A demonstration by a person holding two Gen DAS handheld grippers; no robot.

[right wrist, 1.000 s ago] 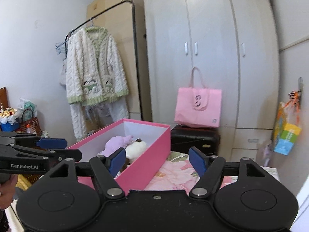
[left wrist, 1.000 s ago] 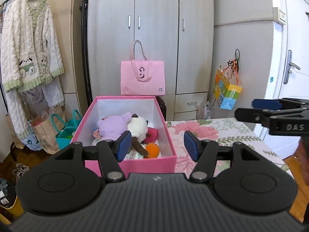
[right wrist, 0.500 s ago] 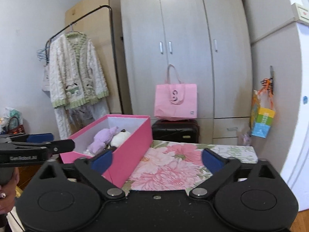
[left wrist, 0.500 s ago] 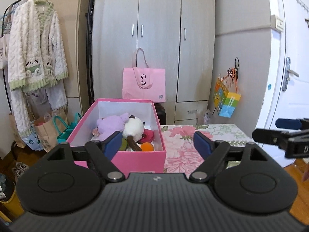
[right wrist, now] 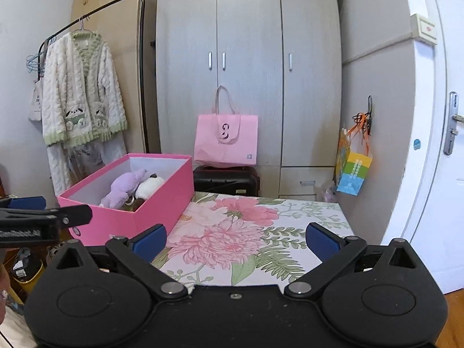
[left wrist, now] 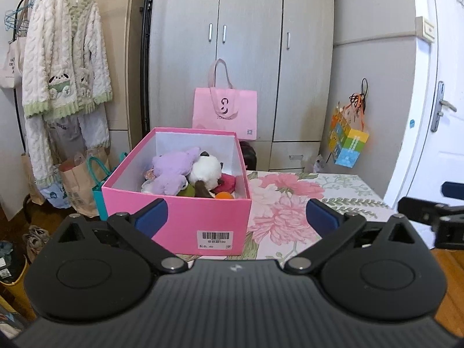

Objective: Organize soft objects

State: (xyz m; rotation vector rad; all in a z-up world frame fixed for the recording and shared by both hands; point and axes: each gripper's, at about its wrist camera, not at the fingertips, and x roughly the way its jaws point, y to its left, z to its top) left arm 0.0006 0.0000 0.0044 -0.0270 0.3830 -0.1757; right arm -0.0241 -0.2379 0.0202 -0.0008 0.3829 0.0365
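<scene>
An open pink box point(left wrist: 185, 217) stands on the left part of a floral-cloth table point(left wrist: 285, 203). Inside lie a purple plush point(left wrist: 171, 171), a white plush point(left wrist: 206, 168), a red soft piece point(left wrist: 228, 182) and an orange ball point(left wrist: 223, 195). My left gripper point(left wrist: 236, 215) hovers in front of the box, its jaws opening wide with nothing between them. My right gripper point(right wrist: 236, 237) stands open and empty over the floral cloth point(right wrist: 246, 232), to the right of the box point(right wrist: 162, 200). Each gripper's tip shows at the edge of the other's view.
Behind the table stand a grey wardrobe point(left wrist: 246, 58), a pink tote bag point(left wrist: 224, 113) and a black suitcase point(right wrist: 226, 178). A knitted cardigan point(left wrist: 63, 63) hangs on a rack at left, with paper bags point(left wrist: 76, 185) below. A colourful bag point(left wrist: 348, 142) hangs at right near a white door point(left wrist: 440, 116).
Both grippers' jaws spread wider. Both have drawn back from the box, which now looks farther off. The right view has swung right, showing more of the floral cloth.
</scene>
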